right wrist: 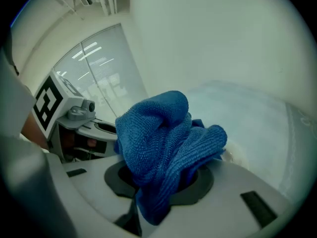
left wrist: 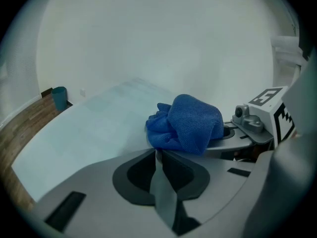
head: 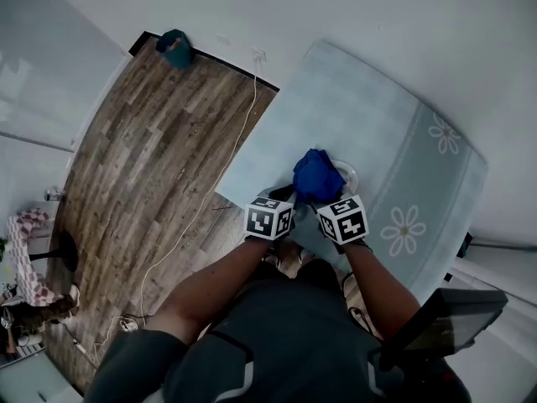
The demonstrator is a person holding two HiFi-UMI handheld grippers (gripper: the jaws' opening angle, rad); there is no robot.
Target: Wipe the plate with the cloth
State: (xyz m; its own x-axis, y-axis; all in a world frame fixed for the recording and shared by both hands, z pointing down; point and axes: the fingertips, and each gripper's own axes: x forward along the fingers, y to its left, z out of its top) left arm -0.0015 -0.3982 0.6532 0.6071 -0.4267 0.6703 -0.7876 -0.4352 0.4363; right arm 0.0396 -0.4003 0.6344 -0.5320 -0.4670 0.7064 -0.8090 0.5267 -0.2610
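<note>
A bunched blue cloth (head: 316, 175) lies over a clear plate (head: 351, 173) on the table, just ahead of both grippers. My right gripper (head: 323, 200) is shut on the cloth (right wrist: 158, 138), which spills over its jaws and hides the tips. A glint of the plate's rim (right wrist: 232, 156) shows to the cloth's right. My left gripper (head: 288, 196) sits close on the left. Its jaws (left wrist: 157, 151) are closed to a thin pale slit, seemingly on the plate's near rim, with the cloth (left wrist: 190, 123) right beyond their tips.
The table wears a pale blue cover (head: 403, 225) with daisy prints, and its near edge runs just under the grippers. To the left is wood floor (head: 159, 158) with a white cable (head: 226, 166) and a teal bin (head: 174, 49). A dark object (head: 445, 326) stands at lower right.
</note>
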